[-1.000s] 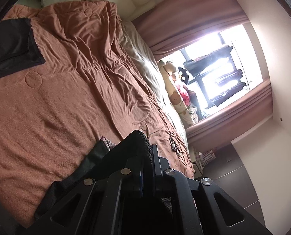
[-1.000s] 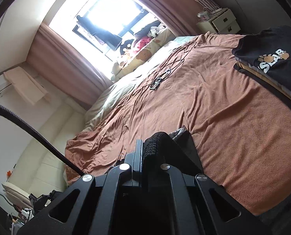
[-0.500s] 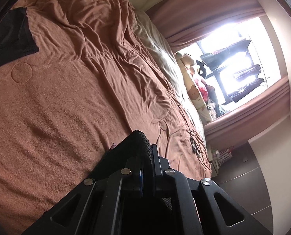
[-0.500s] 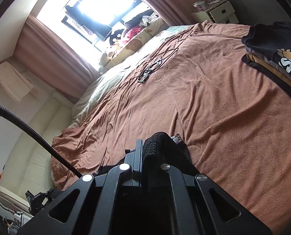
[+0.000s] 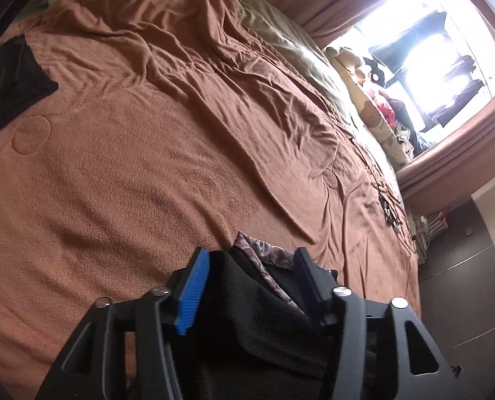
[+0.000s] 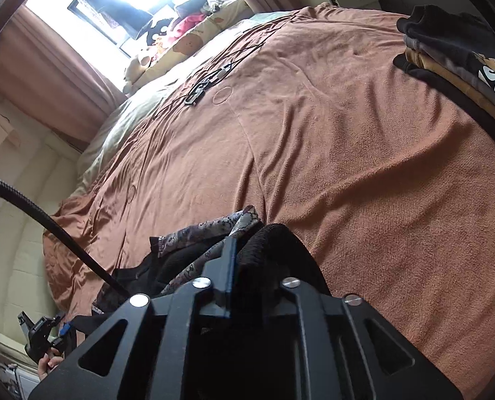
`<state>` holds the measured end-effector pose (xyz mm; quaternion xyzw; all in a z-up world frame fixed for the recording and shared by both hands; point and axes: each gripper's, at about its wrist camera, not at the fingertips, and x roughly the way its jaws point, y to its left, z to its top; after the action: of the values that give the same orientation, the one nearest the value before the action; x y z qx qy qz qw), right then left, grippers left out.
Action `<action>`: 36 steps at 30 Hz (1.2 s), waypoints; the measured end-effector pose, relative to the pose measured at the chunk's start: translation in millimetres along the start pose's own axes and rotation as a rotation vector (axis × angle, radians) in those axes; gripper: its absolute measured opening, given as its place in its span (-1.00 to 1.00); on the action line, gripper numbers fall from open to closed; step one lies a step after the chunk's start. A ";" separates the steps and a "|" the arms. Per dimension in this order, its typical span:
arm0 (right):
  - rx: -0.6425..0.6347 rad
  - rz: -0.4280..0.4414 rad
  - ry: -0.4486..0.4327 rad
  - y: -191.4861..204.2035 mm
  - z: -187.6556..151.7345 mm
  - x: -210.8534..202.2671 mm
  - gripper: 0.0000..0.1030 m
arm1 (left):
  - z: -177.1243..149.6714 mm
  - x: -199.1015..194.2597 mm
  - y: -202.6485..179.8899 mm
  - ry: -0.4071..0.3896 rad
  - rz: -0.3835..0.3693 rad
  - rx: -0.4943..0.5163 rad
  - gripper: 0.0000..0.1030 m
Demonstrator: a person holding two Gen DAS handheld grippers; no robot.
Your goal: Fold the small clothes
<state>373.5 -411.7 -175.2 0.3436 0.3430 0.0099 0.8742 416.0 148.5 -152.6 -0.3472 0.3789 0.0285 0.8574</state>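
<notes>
I'm treating the dark garment (image 5: 247, 303) as soft and limp: left gripper (image 5: 247, 266) spread around it, right gripper (image 6: 244, 253) pinching its hem, lower centre.

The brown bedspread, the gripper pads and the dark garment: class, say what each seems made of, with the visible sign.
Brown bedspread: likely terry or fleece; matte, nubbly pile, soft creases.
Gripper pads on the left gripper: probably rubber or plastic; blue with fine ridges.
Dark garment: knit fabric, apparently; a ribbed weave shows, with a floral patterned layer beside it.

Brown-blanketed bed (image 6: 347, 166): folded stack (image 6: 454, 56), cables (image 6: 207, 83), dark garment (image 6: 194, 250).
</notes>
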 end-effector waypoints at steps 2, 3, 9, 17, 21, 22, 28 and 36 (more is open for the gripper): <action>-0.039 -0.005 -0.054 7.9 -2.7 -15.1 0.70 | 1.1 -7.8 -2.5 -0.011 0.035 0.062 0.54; -0.061 -0.009 -0.067 11.9 -3.8 -19.1 0.70 | 1.4 -11.3 -4.2 -0.010 0.056 0.107 0.55; -0.224 -0.101 -0.026 27.5 -18.8 -39.0 0.70 | -10.3 -6.4 -10.7 0.085 0.189 0.370 0.55; -0.403 -0.213 0.131 54.0 -30.2 -29.3 0.70 | -49.9 22.9 -14.9 0.273 0.310 0.648 0.55; -0.478 -0.245 0.210 67.5 -34.9 -16.4 0.70 | -63.8 35.3 -17.0 0.336 0.350 0.728 0.55; -0.492 -0.248 0.230 68.8 -34.1 -12.4 0.70 | -66.3 37.6 -18.1 0.347 0.361 0.747 0.55; -0.595 -0.306 0.353 73.8 -32.5 21.0 0.70 | -68.8 57.5 -20.3 0.389 0.418 0.789 0.55; -0.663 -0.357 0.372 88.8 -24.1 62.3 0.70 | -53.3 91.5 -35.9 0.368 0.490 0.835 0.56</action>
<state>425.9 -313.9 -170.9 -0.0289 0.5273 0.0300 0.8487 458.7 68.8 -218.4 0.1243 0.5725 0.0134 0.8103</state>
